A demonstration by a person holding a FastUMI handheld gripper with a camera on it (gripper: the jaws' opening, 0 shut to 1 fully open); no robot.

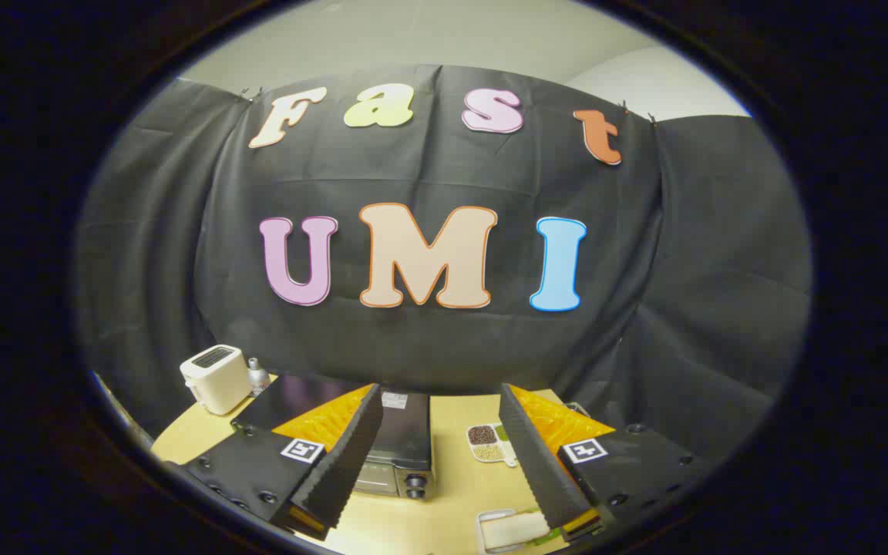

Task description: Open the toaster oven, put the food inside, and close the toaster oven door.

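I look down at a light yellow table (452,493). Behind the table hangs a big black cloth wall (721,308), and above the cloth is a pale wall (452,38).

My gripper (444,462) is up in the air over the table. My two black fingers (344,462) are spread wide apart. They hold nothing and touch nothing.

The black toaster oven (401,439) sits on the table. It is below my fingers, in the gap between them, close beside my left finger, which hides part of it. Its door looks closed, and two round knobs (415,486) show at its front corner.

To the right of the toaster oven, well apart from it, lies a small white dish with parts (488,443). It has dark and pale bits in it. It sits just beside my right finger.

In front of the toaster oven, nearer to me, is a white tray with food (513,530) on it. My right finger tip is over its edge. I cannot tell what the food is.

To the left of the toaster oven, far back by the cloth, stands a cream pop-up toaster (216,378). A small bottle (257,375) stands just beside it.
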